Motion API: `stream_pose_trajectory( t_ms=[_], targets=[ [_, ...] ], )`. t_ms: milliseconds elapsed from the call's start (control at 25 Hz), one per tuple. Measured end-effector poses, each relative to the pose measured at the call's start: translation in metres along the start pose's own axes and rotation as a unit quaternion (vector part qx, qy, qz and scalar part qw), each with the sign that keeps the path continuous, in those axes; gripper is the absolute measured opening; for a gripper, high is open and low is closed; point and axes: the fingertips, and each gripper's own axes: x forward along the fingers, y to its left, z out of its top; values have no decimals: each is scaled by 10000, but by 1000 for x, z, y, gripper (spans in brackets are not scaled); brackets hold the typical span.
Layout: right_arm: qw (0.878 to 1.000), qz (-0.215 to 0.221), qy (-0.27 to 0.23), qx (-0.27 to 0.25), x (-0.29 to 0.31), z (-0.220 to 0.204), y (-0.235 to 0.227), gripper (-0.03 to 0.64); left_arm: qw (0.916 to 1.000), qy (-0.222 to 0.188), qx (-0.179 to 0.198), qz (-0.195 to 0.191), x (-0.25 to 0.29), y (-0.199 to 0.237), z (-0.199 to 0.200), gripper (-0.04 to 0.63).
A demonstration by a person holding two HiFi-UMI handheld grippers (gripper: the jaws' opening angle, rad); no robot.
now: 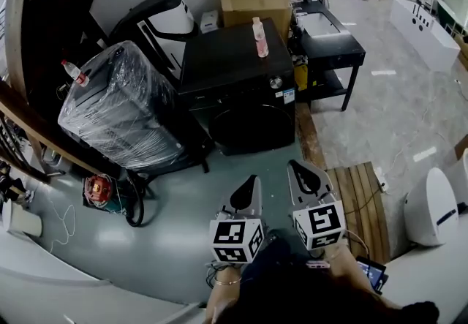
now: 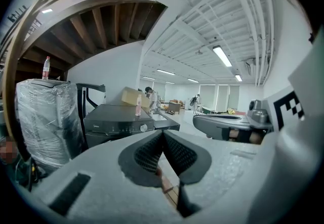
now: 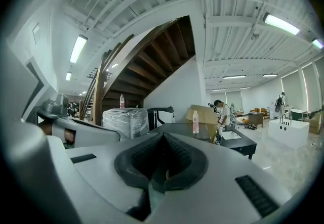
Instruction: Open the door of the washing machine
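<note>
Black washing machine (image 1: 234,66) stands far, door (image 1: 252,129) shut; left gripper (image 1: 251,182) and right gripper (image 1: 298,167) both closed, empty, near side.

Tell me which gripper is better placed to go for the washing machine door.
Right, marginally. The right gripper sits nearer the door in the head view, and its own view has the washing machine straight ahead; the left gripper sees it off-centre.
</note>
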Motion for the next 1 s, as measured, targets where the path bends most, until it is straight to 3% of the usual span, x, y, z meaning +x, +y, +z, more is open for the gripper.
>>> stream_pose_trajectory(
  t_ms=[360, 680, 1000],
  targets=[
    [9991, -338, -52, -248, 35, 0, -4, -2, 9995, 3, -28, -317, 30, 30, 6, 15],
    [9990, -416, 47, -140, 53, -6, -12, -2, 9978, 128, 30, -644, 55, 26, 5, 15],
    [9989, -434, 121, -113, 81, -17, -50, -2, 9966, 194, -68, -801, 103, 18, 4, 15]
  ],
)
